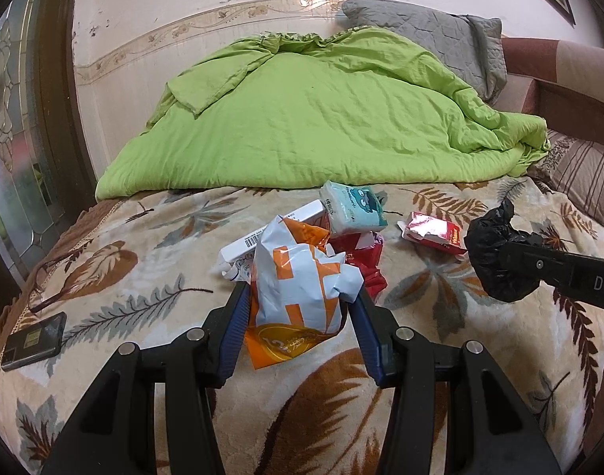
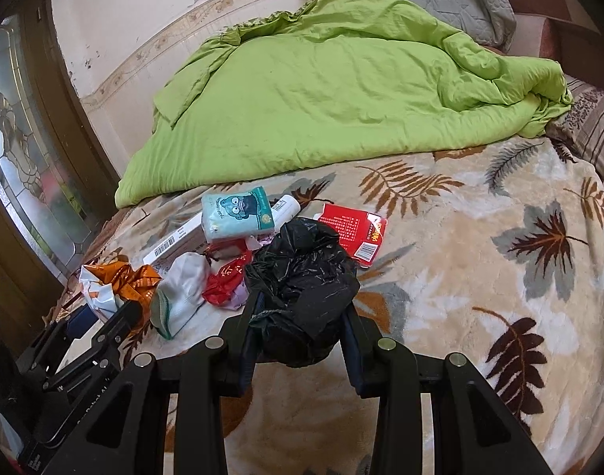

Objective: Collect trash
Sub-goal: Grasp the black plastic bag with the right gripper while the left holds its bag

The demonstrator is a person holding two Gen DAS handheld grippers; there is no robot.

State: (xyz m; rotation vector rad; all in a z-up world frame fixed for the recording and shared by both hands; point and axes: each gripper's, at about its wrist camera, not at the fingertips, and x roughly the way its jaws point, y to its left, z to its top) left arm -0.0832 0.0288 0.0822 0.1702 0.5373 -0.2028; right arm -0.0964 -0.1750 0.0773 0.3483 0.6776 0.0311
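My left gripper (image 1: 300, 297) is shut on an orange and white crumpled wrapper (image 1: 298, 277), held just above the bed; it also shows in the right wrist view (image 2: 116, 285). My right gripper (image 2: 300, 308) is shut on a crumpled black plastic bag (image 2: 306, 277), which also shows at the right of the left wrist view (image 1: 496, 253). On the leaf-patterned blanket (image 2: 460, 257) lie a blue tissue pack (image 2: 236, 211), a long white box (image 2: 175, 241), a red packet (image 2: 357, 231), red crumpled wrappers (image 2: 226, 281) and a white sock (image 2: 181, 291).
A green duvet (image 1: 321, 111) covers the far half of the bed, with a grey pillow (image 1: 432, 35) behind it. A dark phone (image 1: 33, 340) lies near the bed's left edge. A glass-panelled door (image 2: 21, 134) stands at the left.
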